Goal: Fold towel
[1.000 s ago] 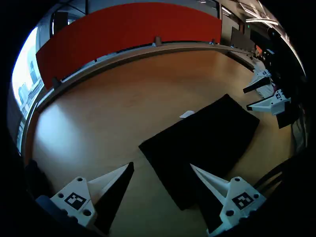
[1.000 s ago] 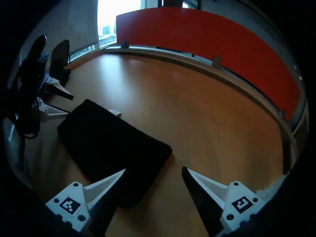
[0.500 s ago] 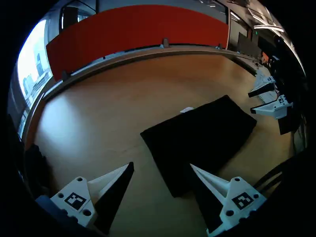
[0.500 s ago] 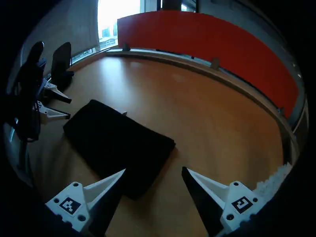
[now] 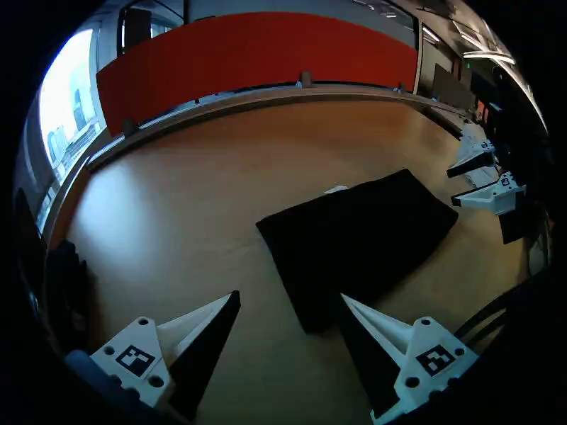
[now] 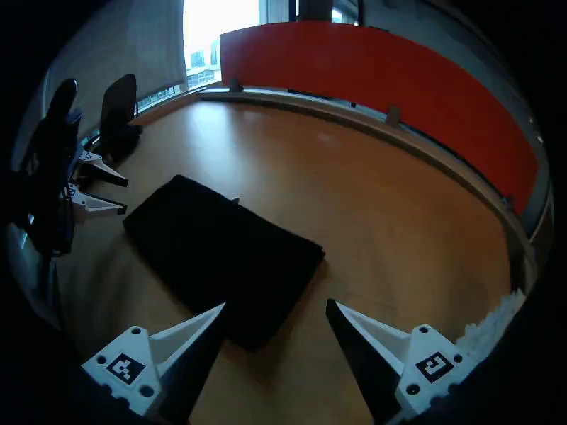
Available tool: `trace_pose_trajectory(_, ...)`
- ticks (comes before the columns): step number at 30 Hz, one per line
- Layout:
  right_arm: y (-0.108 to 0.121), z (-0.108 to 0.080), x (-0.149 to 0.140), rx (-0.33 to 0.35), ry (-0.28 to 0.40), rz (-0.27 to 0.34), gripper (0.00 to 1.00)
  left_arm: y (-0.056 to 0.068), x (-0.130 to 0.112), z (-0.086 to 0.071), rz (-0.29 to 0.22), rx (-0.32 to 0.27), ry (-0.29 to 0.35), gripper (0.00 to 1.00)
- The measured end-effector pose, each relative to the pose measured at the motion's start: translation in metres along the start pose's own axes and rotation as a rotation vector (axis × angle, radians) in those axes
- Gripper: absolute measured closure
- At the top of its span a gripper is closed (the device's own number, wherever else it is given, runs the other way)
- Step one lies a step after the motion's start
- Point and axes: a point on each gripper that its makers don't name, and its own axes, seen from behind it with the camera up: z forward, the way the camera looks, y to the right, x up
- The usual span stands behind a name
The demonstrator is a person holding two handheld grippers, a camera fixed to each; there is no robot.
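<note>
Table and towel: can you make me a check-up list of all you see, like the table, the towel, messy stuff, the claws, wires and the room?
Surface: wooden table, smooth, with light glare.
Job's things: black towel, lying flat as a folded rectangle.
Clutter: a small white bit at the towel's far edge, perhaps its tag; nothing else seen.
Grippers: left claw open and empty at one end of the towel; right claw open and empty at the other end.
Cables: thin dark lines low beside the left claw look like cables; hard to tell.
Surroundings: red panel along the table's far edge, bright window, dark chairs.
</note>
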Motion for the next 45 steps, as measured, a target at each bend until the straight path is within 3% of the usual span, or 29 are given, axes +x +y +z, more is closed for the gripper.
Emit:
trace_pose_trajectory(26, -0.015, 0.005, -0.018, 0.092, -0.051, -0.134, 0.02, -0.017, -0.033, -0.044, -0.114, 0.114, 0.078, 0.06)
trace_pose_trajectory(38, -0.025, 0.006, -0.028, 0.145, -0.098, -0.191, 0.15, -0.021, -0.045, -0.063, -0.153, 0.150, 0.132, 0.06)
trace_pose_trajectory(45, -0.028, 0.005, -0.031, 0.157, -0.118, -0.209, 0.18, -0.021, -0.054, -0.070, -0.173, 0.170, 0.147, 0.06)
